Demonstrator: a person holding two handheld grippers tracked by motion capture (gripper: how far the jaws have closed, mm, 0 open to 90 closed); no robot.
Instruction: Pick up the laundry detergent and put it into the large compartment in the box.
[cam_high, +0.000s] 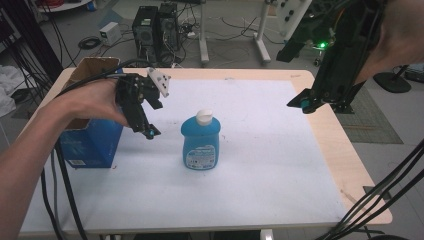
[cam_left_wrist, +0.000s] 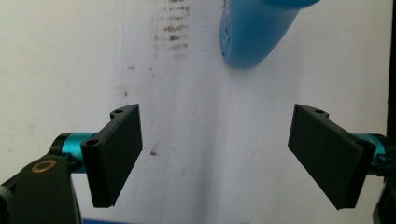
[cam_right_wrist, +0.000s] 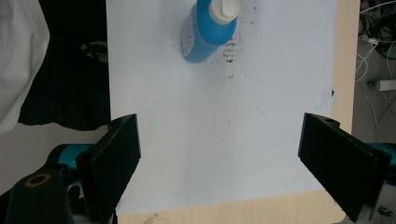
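Two grippers held above a table, a blue bottle standing between them.

The left gripper (cam_high: 148, 131) hangs just at the bottle's ten o'clock, jaws spread wide with nothing between them, tips pointing down at the white mat (cam_high: 280, 170); in the left gripper view its jaws (cam_left_wrist: 217, 158) frame bare mat, the bottle (cam_left_wrist: 254, 35) lying beyond at one o'clock. The blue bottle (cam_high: 201, 142) stands upright near the mat's middle, white cap on, touched by neither gripper. A blue box (cam_high: 92, 137), top open, sits at the bottle's nine o'clock, close behind the left hand (cam_high: 87, 102). The right gripper (cam_high: 306, 102) hovers well apart at the bottle's two o'clock, near the table's right edge, jaws likewise wide and empty.
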